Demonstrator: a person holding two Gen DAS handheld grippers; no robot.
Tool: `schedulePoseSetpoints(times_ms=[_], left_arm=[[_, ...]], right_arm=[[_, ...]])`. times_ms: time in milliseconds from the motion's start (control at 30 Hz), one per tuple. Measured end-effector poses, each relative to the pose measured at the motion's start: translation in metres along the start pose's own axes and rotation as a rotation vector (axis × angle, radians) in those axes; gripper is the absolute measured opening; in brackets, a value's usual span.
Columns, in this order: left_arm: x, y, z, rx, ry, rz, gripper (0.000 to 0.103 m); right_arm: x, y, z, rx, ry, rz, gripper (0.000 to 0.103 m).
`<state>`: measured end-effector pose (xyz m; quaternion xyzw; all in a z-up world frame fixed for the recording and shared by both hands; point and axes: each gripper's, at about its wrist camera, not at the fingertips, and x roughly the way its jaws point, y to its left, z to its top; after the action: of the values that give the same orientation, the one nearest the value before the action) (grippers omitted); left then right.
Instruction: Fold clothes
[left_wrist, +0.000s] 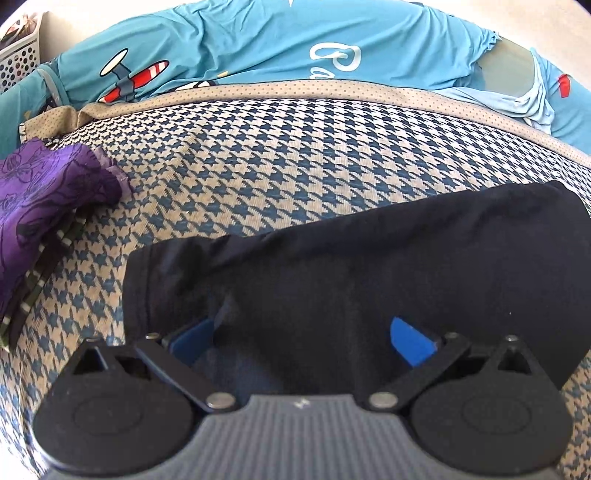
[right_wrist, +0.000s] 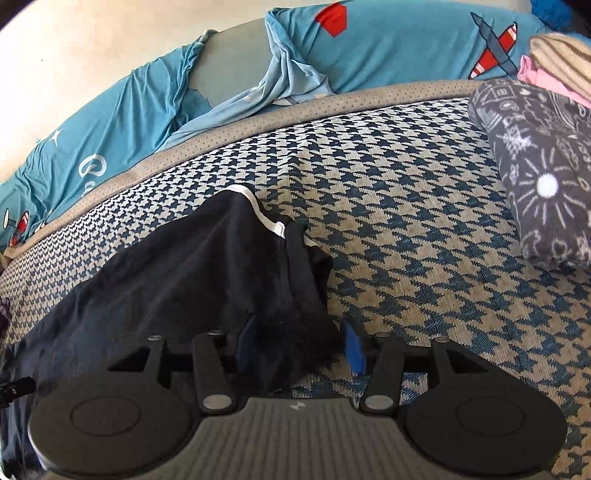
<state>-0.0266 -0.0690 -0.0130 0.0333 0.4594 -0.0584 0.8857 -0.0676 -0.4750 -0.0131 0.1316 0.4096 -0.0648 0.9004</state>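
A black garment (left_wrist: 369, 258) lies flat on the blue-and-beige houndstooth mattress (left_wrist: 277, 155). My left gripper (left_wrist: 303, 341) hovers over the near part of the garment, its blue pads (left_wrist: 410, 343) spread wide with the cloth below them. In the right wrist view the same black garment (right_wrist: 184, 277) shows a white trim line (right_wrist: 258, 210) at its bunched far end. My right gripper (right_wrist: 300, 347) straddles the garment's near corner. The cloth lies between its pads (right_wrist: 352, 349), and the right pad stands just off the fabric.
A purple floral garment (left_wrist: 44, 192) over a striped cloth (left_wrist: 44, 273) lies at the left. A folded dark patterned garment (right_wrist: 535, 166) and pink and striped clothes (right_wrist: 554, 62) sit at the right. A blue cartoon sheet (left_wrist: 258, 40) runs along the back, with a white perforated basket (left_wrist: 18, 55) at far left.
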Motion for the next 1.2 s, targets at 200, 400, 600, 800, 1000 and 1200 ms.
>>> schedulePoseSetpoints(times_ms=[200, 400, 600, 800, 1000, 1200], left_arm=[[-0.004, 0.009, -0.015, -0.045, 0.004, 0.019, 0.103], [-0.014, 0.015, -0.028, -0.038, -0.017, 0.037, 0.103], [-0.026, 0.019, -0.048, -0.004, -0.011, 0.043, 0.103], [-0.037, 0.030, -0.066, -0.010, 0.009, 0.022, 0.103], [-0.046, 0.038, -0.077, -0.023, 0.007, 0.011, 0.103], [-0.050, 0.042, -0.080, -0.024, 0.015, 0.005, 0.103]], right_arm=[[-0.003, 0.012, 0.001, -0.066, -0.026, -0.015, 0.015], [-0.009, 0.015, -0.001, -0.122, -0.078, -0.103, 0.011], [-0.001, 0.008, -0.004, -0.106, -0.066, -0.132, 0.010], [0.004, 0.007, -0.006, -0.088, -0.047, -0.165, 0.011], [-0.004, 0.010, -0.009, -0.076, -0.058, -0.179, 0.020], [-0.026, 0.013, -0.008, -0.044, -0.107, -0.165, 0.025]])
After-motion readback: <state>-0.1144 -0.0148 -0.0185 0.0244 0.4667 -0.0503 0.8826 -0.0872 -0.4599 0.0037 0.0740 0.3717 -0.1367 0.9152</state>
